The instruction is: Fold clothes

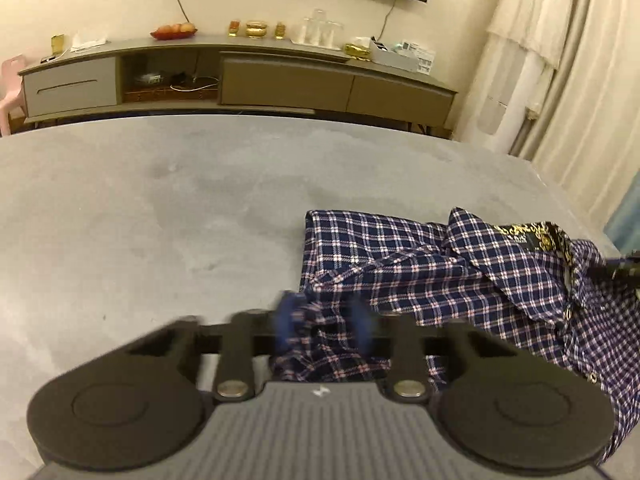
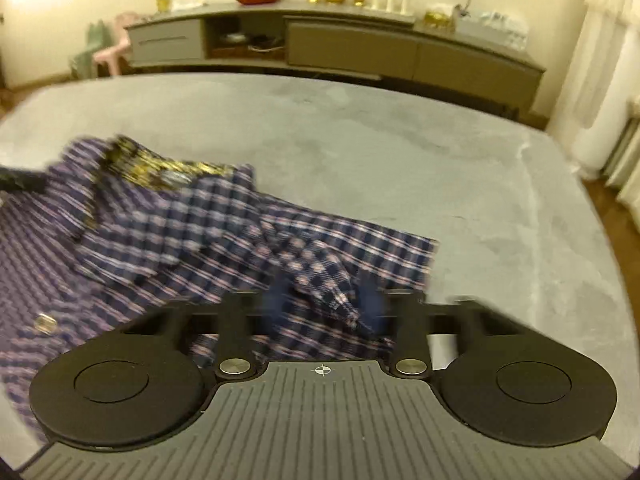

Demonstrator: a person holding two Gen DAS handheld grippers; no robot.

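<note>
In the left wrist view, the left tool (image 1: 324,320) sits at the lower centre of the frame, its two blue fingertips (image 1: 285,314) blurred and closed on a bunched edge of the navy, white and red checked button-up shirt (image 1: 440,276). The shirt lies in the lower right of the frame on the flat grey velvety worktop (image 1: 160,208), its collar with a black and gold patterned lining (image 1: 524,234) toward the right. Part of the cloth rises from the surface up into the fingertips. At the right edge of the frame the tip of the right tool (image 1: 624,266) touches the shirt near the collar. Across the top of the frame a long low grey and taupe cabinet (image 1: 240,80) stands against a cream wall, carrying a red dish of fruit (image 1: 174,31) and clear glasses (image 1: 318,30). Pale curtains (image 1: 560,60) hang at the upper right.

In the right wrist view, the right tool (image 2: 324,304) is at the lower centre, its blue fingertips (image 2: 370,304) pinching a fold of the same shirt (image 2: 160,240), which is blurred and spreads over the left and centre of the frame on the worktop (image 2: 400,160). The gold lining (image 2: 160,168) shows at the upper left of the garment, and the dark tip of the left tool (image 2: 22,180) appears at the left edge, against the cloth. The cabinet (image 2: 360,44) runs along the top.
</note>
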